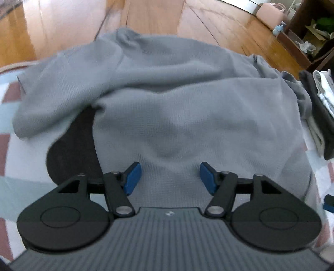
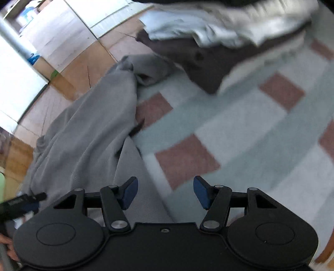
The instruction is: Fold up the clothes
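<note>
Item: grey top (image 1: 167, 100), rumpled, spread over a checked cloth (image 1: 8, 166) (pale blue/white w/ dull red squares).

Left view only:
- Black patch (image 1: 73, 146) showing from under the top's folded-over left flap; what it is can't be told.
- Top's far edge hangs toward wood floor (image 1: 146, 14).
- Pink case (image 1: 269, 16) and dark shelf (image 1: 302, 41) w/ oddments, far right.
- Stack (image 1: 321, 108) of dark + white clothes at right edge, just beside the top.

Right view only:
- Bunched end of top (image 2: 83, 129) nearest the stack (image 2: 208, 41), dark piece under white ones; the two near, contact not clear.
- Wide bare stretch of checked cloth (image 2: 250, 129) to the right of the top.
- Other gripper's dark tip at lower left edge, blurred.
- White cabinet (image 2: 62, 31), far left.

Pose:
- Left gripper (image 1: 170, 178): low over near hem of top, pointing across it. Blue pads (image 1: 132, 179) wide apart, nothing between them but cloth below; holds nothing.
- Right gripper (image 2: 165, 192): over top's right edge, one pad above grey fabric, other above checked cloth. Spread wide, empty. View motion-blurred.
</note>
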Demonstrator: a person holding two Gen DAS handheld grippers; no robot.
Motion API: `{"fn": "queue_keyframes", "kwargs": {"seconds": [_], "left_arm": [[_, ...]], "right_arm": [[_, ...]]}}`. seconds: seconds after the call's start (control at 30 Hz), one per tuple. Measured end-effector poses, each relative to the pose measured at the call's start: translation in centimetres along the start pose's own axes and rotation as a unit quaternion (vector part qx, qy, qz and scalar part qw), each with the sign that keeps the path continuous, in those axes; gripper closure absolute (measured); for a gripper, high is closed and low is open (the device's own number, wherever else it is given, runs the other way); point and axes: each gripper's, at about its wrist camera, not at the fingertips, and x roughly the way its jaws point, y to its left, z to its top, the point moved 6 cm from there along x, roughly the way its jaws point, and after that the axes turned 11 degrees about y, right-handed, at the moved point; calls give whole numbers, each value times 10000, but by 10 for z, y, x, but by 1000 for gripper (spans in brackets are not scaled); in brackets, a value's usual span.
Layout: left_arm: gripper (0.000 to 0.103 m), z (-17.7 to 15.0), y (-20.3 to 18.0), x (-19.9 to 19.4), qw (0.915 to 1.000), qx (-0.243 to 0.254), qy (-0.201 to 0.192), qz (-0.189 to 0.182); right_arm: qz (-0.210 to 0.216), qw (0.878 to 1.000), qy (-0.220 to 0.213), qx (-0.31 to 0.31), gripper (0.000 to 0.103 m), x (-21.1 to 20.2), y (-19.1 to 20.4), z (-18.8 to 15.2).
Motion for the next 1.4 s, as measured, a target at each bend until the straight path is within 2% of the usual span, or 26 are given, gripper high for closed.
{"fn": "queue_keyframes", "kwargs": {"seconds": [0.13, 0.3, 0.4, 0.47, 0.5, 0.53, 0.57, 0.6, 0.67, 0.77, 0.83, 0.9, 0.97, 1.03, 1.07, 1.13, 1.23, 1.3, 1.37, 1.4], "left_arm": [[41, -8, 7, 1, 9999, -5, 108, -76], [41, -10, 7, 5, 9999, 53, 112, -116], [41, -12, 5, 3, 9998, 155, 47, -143], [41, -11, 0, 2, 9995, 267, -70, -119], [41, -10, -3, 0, 9991, 355, -187, -101], [41, -10, -8, -3, 9984, 463, -325, -82], [41, -10, -14, -8, 9967, 622, -514, -62], [41, -11, -19, -13, 9945, 781, -703, -42], [41, -17, -32, -25, 9887, 1117, -992, -126], [41, -30, -52, -43, 9774, 1634, -1293, -366], [41, -46, -69, -37, 9723, 2043, -983, -571], [41, -62, -88, -25, 9619, 2580, -611, -661], [40, -75, -104, -17, 9475, 3096, -451, -652], [29, -82, -114, -11, 9385, 3384, -309, -612], [26, -86, -118, -7, 9349, 3491, -229, -590], [18, -89, -122, 1, 9309, 3612, -55, -536], [7, -88, -122, 11, 9304, 3649, 117, -342], [8, -87, -119, 17, 9291, 3691, 168, -140], [46, -84, -113, 16, 9281, 3713, -92, 273], [89, -77, -111, 6, 9289, 3636, -482, 510]], "right_arm": [[33, 9996, 123, -258, 38, 6, 10, -9], [303, 9974, 586, -301, 37, 16, 15, -17], [187, 9976, 638, -192, 37, 20, 18, -22], [27, 9967, 686, -441, 37, 25, 23, -26], [-89, 9952, 721, -649, 42, 29, 26, -29], [-231, 9931, 740, -878, 74, 32, 30, -31], [-494, 9892, 689, -1195, 99, 34, 34, -33], [-690, 9852, 584, -1457, 97, 34, 38, -33], [-514, 9870, -90, -1518, 98, 9, 46, -25], [-307, 9821, -1293, -1336, 99, -40, 49, -4], [-680, 9788, -1602, -1080, 99, -45, 41, 13], [-1009, 9807, -1495, -758, 99, -25, 23, 22], [-1248, 9816, -1385, -405, 99, -7, 5, 30], [-646, 9893, -1295, 182, 99, -9, -11, 31], [-499, 9893, -1351, 233, 99, -15, -14, 32], [-404, 9882, -1479, 68, 99, -23, -14, 33], [-484, 9874, -1497, -190, 99, -24, -11, 28], [-460, 9874, -1502, -179, 99, -23, -11, 28], [-380, 9863, -1591, -219, 99, -24, -7, 29], [-344, 9856, -1634, -265, 99, -25, -5, 30]]}}
